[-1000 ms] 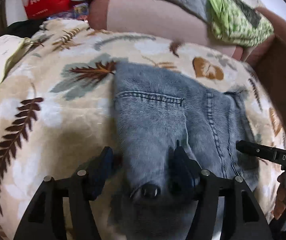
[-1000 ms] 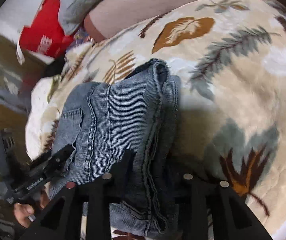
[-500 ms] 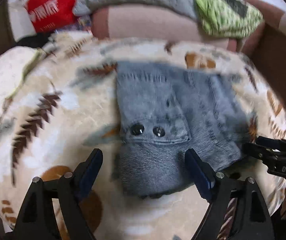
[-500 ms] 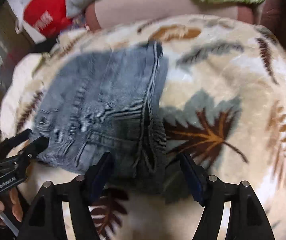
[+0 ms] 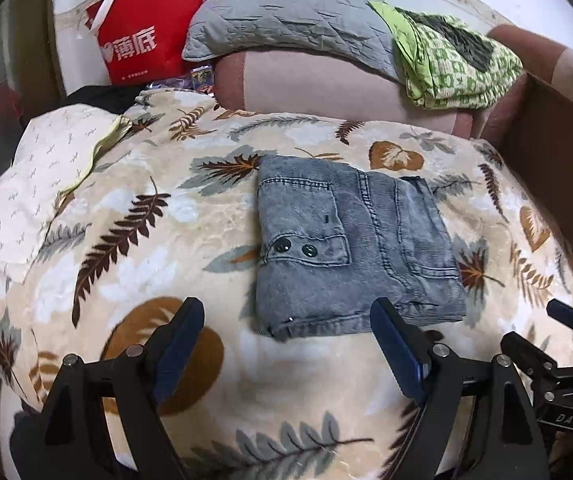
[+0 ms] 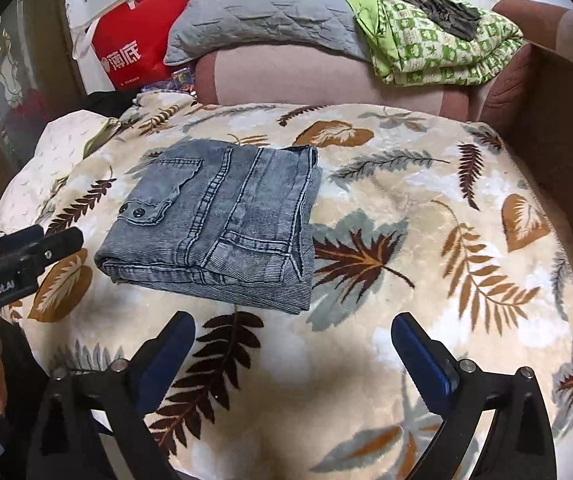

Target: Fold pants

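The grey-blue denim pants [image 5: 346,244] lie folded into a compact rectangle on the leaf-print blanket [image 5: 146,240]; a pocket flap with two dark snaps faces up. They also show in the right wrist view [image 6: 222,224]. My left gripper [image 5: 286,344] is open and empty, just short of the fold's near edge. My right gripper [image 6: 292,352] is open and empty, near the fold's near right corner and clear of it. Each gripper shows at the edge of the other's view: the right one [image 5: 558,344] and the left one [image 6: 26,256].
At the back, a pink sofa back [image 5: 318,84] carries a grey quilted pillow [image 5: 286,20] and a green patterned cloth [image 5: 454,60]. A red bag [image 5: 142,44] stands at the back left. A white cloth [image 5: 38,184] lies on the left. A brown panel [image 5: 558,168] borders the right.
Both grippers were shut on the denim a second ago; they opened, let it go and drew back toward me. The pants now lie flat as a folded rectangle.
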### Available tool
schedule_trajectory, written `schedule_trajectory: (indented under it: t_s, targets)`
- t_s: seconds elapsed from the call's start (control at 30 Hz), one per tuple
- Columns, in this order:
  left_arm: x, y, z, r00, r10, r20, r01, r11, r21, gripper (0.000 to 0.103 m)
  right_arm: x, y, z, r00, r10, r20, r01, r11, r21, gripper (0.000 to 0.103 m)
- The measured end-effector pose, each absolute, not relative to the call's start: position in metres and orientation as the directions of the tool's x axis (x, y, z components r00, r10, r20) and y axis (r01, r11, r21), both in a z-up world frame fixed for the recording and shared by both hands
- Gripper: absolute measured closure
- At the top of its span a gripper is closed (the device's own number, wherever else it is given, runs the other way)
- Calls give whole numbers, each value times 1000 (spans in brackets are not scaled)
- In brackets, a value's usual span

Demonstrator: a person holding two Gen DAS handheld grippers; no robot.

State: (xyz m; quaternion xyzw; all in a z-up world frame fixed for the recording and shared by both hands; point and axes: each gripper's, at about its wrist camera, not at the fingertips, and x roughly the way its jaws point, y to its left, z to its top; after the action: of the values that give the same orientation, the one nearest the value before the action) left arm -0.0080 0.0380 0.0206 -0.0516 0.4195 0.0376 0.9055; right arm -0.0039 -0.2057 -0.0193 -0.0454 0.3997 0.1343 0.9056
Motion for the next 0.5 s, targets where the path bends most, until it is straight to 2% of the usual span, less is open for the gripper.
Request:
schedule_trajectory:
  t_s: [0.1,0.23,0.37,0.5]
  targets:
    - [-15,39,24,655,10,-755,-119,989,-91,17,-6,-207,-15,644,190,-741,-271,962,12,0]
    - [-20,42,28,676,0,-737,-105,990,-96,4,-9,-200,-14,641,159,-751,-276,961,-32,0]
    - [-18,46,31,683,-28,-730,-85,989,-117,2,-8,-197,-18,626,143,-767,-273,961,-43,0]
    - [-11,42,29,673,-12,-740,-79,993,-88,1,-8,-195,-18,623,145,-768,-279,959,-45,0]
